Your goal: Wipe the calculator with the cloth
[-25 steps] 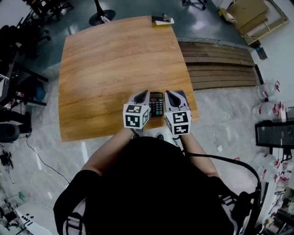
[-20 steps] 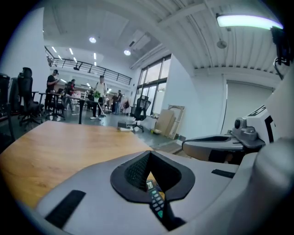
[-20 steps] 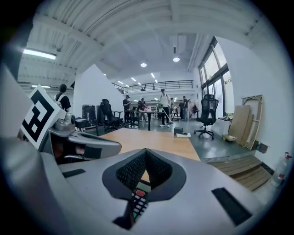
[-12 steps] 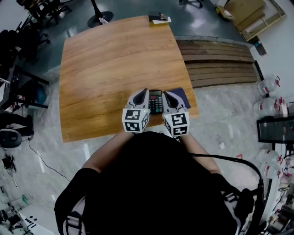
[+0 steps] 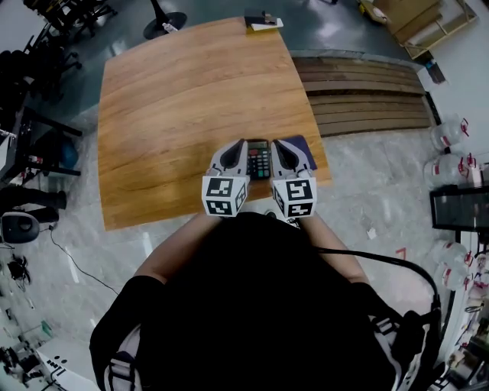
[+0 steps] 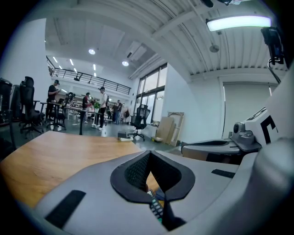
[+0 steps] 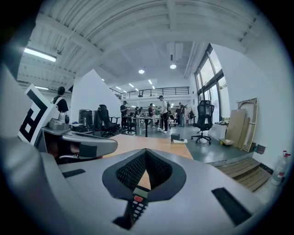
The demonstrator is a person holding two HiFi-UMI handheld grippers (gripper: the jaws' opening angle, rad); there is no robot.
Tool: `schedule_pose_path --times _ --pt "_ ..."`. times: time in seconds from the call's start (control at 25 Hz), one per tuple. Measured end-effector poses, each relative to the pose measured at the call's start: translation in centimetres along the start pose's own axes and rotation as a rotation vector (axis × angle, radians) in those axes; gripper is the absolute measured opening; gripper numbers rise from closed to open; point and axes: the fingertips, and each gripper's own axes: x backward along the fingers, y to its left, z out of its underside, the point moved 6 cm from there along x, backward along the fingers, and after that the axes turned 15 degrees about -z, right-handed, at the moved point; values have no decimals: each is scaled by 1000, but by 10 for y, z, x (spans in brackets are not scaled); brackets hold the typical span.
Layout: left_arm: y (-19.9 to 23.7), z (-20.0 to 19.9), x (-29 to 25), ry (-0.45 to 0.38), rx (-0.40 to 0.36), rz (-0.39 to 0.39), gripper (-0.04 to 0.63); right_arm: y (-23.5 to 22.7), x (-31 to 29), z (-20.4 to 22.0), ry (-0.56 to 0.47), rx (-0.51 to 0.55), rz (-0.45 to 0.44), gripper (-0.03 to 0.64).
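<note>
Calculator point(image 5: 259, 159) first: it lies flat near the front edge of the wooden table point(image 5: 183, 99), keys up, right between my two grippers in the head view; the left gripper point(image 5: 240, 143) sits just to its left and the right gripper point(image 5: 276, 143) just to its right, both pointing away from the person's body and close to level; in the left gripper view the left gripper point(image 6: 149, 153) has its fingers pressed together at the tips with nothing pinched, and I see only a sliver of the calculator point(image 6: 155, 207) down through the hollow behind the tips; the right gripper view shows the same of the right gripper point(image 7: 146, 150), fingers closed on each other and empty, with the calculator point(image 7: 137, 202) and its red key below them; the cloth point(image 5: 307, 145), dark blue, lies on the table just right of the calculator and is partly hidden by the right gripper, which holds none of it; a small stack of objects point(image 5: 261, 20) rests at the far edge of the table, well apart from all this; wooden boards point(image 5: 367, 95) lie on the floor off the table's right side.
</note>
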Motion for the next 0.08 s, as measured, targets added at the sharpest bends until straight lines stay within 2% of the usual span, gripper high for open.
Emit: schedule_pose_path --times 0.08 --pt "-1 -2 1 -6 1 -5 6 -1 0 -4 -9 5 1 15"
